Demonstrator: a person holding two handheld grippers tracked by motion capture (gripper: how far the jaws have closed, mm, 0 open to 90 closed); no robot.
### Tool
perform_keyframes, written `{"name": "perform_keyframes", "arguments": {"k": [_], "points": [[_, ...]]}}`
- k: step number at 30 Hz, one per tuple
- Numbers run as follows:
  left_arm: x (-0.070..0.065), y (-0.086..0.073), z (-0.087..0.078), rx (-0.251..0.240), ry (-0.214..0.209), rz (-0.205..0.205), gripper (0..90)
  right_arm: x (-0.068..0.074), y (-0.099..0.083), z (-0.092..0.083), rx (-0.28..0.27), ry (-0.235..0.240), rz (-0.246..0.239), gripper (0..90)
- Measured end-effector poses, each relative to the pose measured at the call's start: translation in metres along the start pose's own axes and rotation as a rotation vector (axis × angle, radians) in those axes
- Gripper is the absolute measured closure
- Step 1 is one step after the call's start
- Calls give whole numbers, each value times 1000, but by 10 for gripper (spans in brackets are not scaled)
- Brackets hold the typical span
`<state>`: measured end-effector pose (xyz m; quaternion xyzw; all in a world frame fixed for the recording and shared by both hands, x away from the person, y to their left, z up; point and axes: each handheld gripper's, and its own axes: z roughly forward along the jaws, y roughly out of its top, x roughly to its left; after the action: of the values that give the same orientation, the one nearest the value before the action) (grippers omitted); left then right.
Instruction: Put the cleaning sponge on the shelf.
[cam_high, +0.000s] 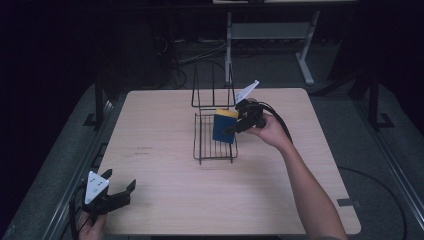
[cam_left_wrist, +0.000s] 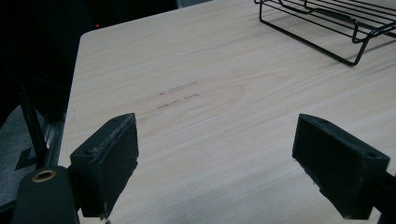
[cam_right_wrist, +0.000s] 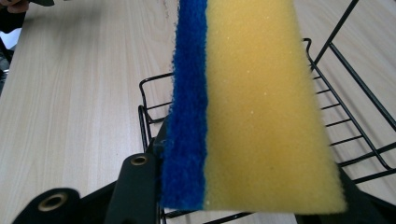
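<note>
A sponge with a yellow foam side and a blue scrub side hangs on edge over the black wire rack in the middle of the table. My right gripper is shut on the sponge, coming in from its right. In the right gripper view the sponge stands between the jaws with the rack below and behind it. At the table's front left corner my left gripper stands open with nothing between its fingers. The left gripper view has its pads wide apart over bare wood.
The rack has a tall wire back on its far side; its near corner is in the left gripper view. The light wood table ends close to my left gripper. A table leg frame stands on the dark floor beyond.
</note>
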<state>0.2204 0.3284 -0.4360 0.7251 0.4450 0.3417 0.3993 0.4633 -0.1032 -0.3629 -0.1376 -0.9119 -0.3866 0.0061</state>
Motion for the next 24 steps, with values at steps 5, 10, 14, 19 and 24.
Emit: {"name": "perform_keyframes", "arguments": {"k": [5,10,14,19,24], "points": [[0,0,0,-3,2,-5,139,-7,7,5,4,-4,14,563],[2,-1,0,0,5,-10,139,-14,4,13,6,-9,19,562],[3,-1,-1,-3,10,-17,139,-16,3,21,21,-21,32,562],[2,-1,-1,2,8,-14,139,-21,-1,29,47,-29,26,562],[4,-3,-4,1,19,-22,139,-25,-4,32,53,-17,39,562]]}}
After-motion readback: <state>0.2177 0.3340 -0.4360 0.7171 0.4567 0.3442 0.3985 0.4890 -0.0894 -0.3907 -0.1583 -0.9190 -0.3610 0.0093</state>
